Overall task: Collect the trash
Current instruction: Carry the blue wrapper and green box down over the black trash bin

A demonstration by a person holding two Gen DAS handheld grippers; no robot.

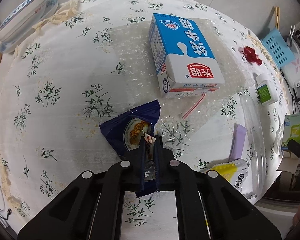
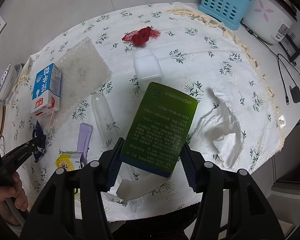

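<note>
Dark blue snack wrapper [image 1: 130, 128] on floral tablecloth [image 1: 56, 76], long axis running out ahead of left gripper [image 1: 149, 143]; jaws clenched on its near end, far part flat on cloth

Right gripper [image 2: 152, 156] grasping green box [image 2: 160, 124], box sticking out ahead over cloth

Milk carton [image 1: 182, 54] beyond wrapper, nearer left hand

Wrapper's gripped end crumpled, print illegible; no bin in view

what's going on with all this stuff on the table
A person is clearing trash off a floral tablecloth with two handheld grippers. The left gripper is shut on a dark blue snack wrapper; the right gripper holds a green box. A milk carton, crumpled tissue and red netting remain.
</note>
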